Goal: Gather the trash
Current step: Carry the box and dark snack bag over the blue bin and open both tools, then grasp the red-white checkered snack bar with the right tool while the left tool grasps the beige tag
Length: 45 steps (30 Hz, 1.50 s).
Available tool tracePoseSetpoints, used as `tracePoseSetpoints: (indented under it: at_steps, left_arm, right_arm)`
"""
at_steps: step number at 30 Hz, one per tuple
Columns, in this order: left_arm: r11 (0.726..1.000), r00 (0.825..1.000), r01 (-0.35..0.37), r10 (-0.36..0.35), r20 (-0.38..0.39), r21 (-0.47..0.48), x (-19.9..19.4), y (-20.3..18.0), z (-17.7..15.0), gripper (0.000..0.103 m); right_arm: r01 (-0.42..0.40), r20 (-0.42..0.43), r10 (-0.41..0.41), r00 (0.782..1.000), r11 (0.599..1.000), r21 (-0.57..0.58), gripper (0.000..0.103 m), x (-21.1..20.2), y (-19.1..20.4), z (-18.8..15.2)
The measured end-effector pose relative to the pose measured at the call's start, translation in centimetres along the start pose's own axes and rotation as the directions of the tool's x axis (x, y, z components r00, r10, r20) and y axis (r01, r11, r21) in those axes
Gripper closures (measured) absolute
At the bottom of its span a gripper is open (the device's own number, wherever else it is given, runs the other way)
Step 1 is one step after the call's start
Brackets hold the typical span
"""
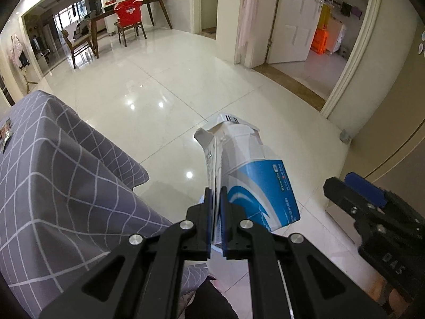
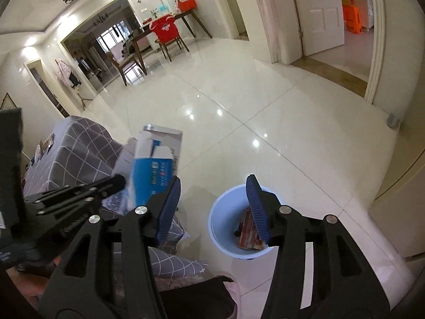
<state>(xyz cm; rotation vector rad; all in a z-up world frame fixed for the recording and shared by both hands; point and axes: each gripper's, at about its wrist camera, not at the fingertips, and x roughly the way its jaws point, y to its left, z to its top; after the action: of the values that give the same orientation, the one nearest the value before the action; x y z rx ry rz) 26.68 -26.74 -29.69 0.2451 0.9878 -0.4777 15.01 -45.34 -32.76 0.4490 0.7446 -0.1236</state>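
The left claw [image 1: 217, 220] is clenching a torn blue-and-white carton [image 1: 249, 175], not yet binned, while the right claw [image 2: 212, 207] is hanging released above the part-filled wastebasket [image 2: 220, 228].

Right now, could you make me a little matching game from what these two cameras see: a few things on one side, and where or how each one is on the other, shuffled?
Things:
1. blue and white carton
2. pale blue bin
3. grey checked cloth
4. right gripper

States:
A. draped over a piece of furniture
B. standing on the tiled floor with a reddish packet inside
C. pinched between the left gripper's jaws
D. jaws apart, nothing between them

Pairs: 1-C, 2-B, 3-A, 4-D
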Motion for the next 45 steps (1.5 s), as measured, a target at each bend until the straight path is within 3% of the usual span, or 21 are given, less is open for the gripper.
tracePoseSetpoints:
  at_steps: [8, 12, 14, 15, 16, 24, 32, 39, 45]
  left_arm:
    - [0.999, 1.0, 0.017, -0.017, -0.009, 0.039, 1.0, -1.5, 1.3, 0.097]
    - [0.997, 0.998, 0.065, -0.064, -0.014, 0.046, 1.5, -2.0, 2.1, 0.093]
    - [0.996, 0.997, 0.07, -0.068, -0.041, 0.047, 2.1, -2.2, 2.6, 0.061]
    - [0.997, 0.997, 0.066, -0.064, -0.048, 0.048, 2.3, -2.4, 2.7, 0.038]
    - [0.997, 0.997, 0.063, -0.061, -0.045, 0.051, 2.4, -2.4, 2.7, 0.036]
    - [0.998, 0.999, 0.051, -0.05, -0.021, 0.037, 0.5, -1.9, 1.9, 0.036]
    - [0.999, 0.997, 0.049, -0.05, 0.051, 0.003, -4.5, 0.1, 1.4, 0.036]
    - [1.0, 0.984, -0.025, 0.025, 0.177, -0.003, -11.1, 4.4, 1.0, 0.036]
    - [0.991, 0.966, -0.119, 0.13, 0.225, -0.061, -15.2, 12.2, -0.1, 0.036]
  right_arm:
    - [-0.01, 0.058, 0.007, 0.998, 0.998, 0.057, 0.049, -0.8, -1.3, 0.7]
    - [-0.002, 0.067, -0.003, 0.998, 0.997, 0.075, 0.049, -0.7, -1.7, 0.8]
    - [-0.001, 0.066, -0.005, 0.998, 0.996, 0.085, 0.049, -0.5, -1.8, 0.8]
    - [0.002, 0.062, -0.007, 0.998, 0.996, 0.09, 0.048, -0.4, -1.9, 0.7]
    - [0.003, 0.057, -0.009, 0.998, 0.996, 0.093, 0.048, -0.3, -2.0, 0.7]
    - [-0.007, 0.062, 0.002, 0.998, 0.996, 0.09, 0.048, -1.1, -1.5, 0.8]
    - [-0.056, 0.091, 0.051, 0.995, 0.997, 0.049, 0.048, -2.9, 1.7, 1.3]
    - [-0.139, 0.1, 0.142, 0.985, 0.99, -0.04, 0.044, -4.6, 8.1, 2.9]
    - [-0.234, 0.035, 0.243, 0.969, 0.957, -0.17, 0.044, -2.8, 17.2, 3.9]
